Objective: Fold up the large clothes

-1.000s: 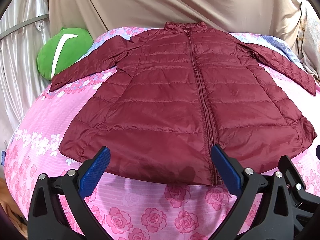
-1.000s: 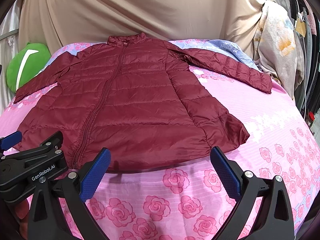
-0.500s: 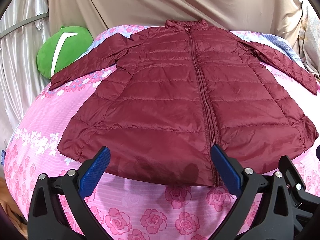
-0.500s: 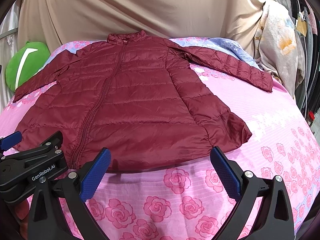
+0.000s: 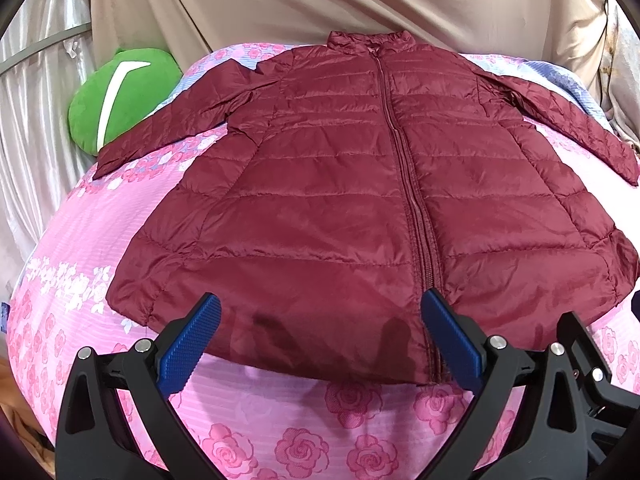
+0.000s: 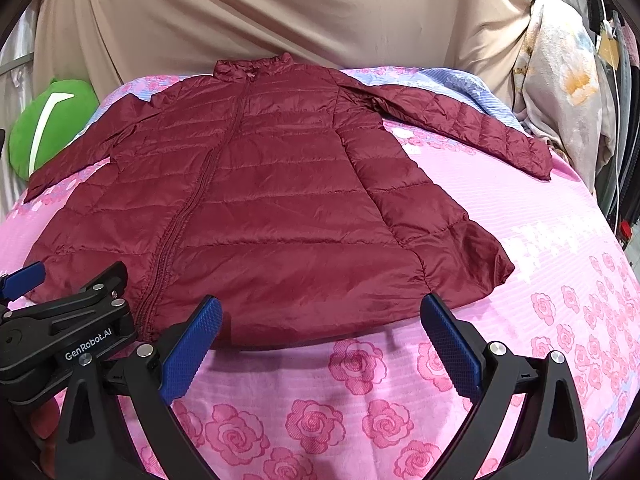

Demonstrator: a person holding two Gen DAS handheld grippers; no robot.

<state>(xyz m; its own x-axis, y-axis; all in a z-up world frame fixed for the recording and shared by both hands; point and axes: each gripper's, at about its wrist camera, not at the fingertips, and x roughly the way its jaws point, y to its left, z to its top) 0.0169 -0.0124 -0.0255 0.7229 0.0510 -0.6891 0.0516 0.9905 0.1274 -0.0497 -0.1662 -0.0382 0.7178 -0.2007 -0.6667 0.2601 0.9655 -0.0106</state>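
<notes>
A dark red quilted jacket [image 5: 360, 208] lies flat and zipped on the pink rose-print bed [image 5: 304, 432], collar at the far end, both sleeves spread out. It also shows in the right wrist view [image 6: 272, 208]. My left gripper [image 5: 320, 340] is open and empty, just above the jacket's near hem by the zip. My right gripper [image 6: 320, 340] is open and empty over the near hem on the right half. The left gripper's body [image 6: 64, 340] shows at the right wrist view's lower left.
A green plush cushion [image 5: 120, 96] lies at the bed's far left by the left sleeve cuff. A beige sheet [image 5: 340, 0] hangs behind the bed. Hanging floral fabric [image 6: 560, 92] and cables stand at the right side.
Both grippers have edged forward, so the jacket sits slightly lower and closer in both views. The jaws stay open and the jacket has not moved.
</notes>
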